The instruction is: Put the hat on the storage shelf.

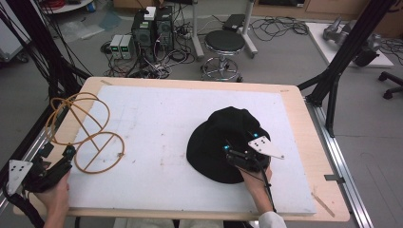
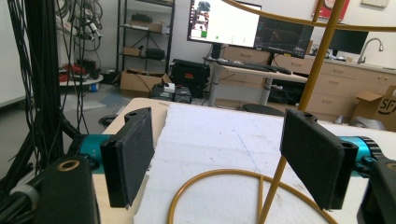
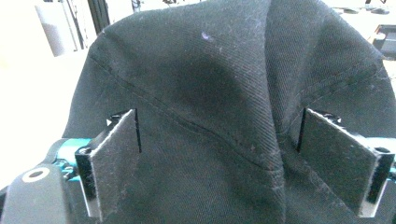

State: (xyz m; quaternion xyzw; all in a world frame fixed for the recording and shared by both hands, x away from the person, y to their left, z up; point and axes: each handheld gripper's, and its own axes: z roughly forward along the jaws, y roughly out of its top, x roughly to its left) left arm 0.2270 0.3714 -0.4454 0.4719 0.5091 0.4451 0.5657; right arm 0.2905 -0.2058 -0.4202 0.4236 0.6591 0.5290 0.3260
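Black twill, a bucket hat [image 1: 228,142] lies on the right half of the white surface [image 1: 157,137], and our right gripper [image 3: 219,154] is pressed low at its near brim, jaws spread with cloth between them. Our left gripper [image 2: 215,163], jaws also apart, straddles the yellow wire stand [image 1: 83,133].

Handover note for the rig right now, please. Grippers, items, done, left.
Left gripper: open, at the table's near left corner, jaws either side of the wire hat stand; not gripping it.
Right gripper: open, over the near side of the black hat, fabric between the jaws, not clamped.
Done: nothing visibly; hat lies on the white board, apart from the stand.
Left, probably: grip hat, steady stand, put hat on it.
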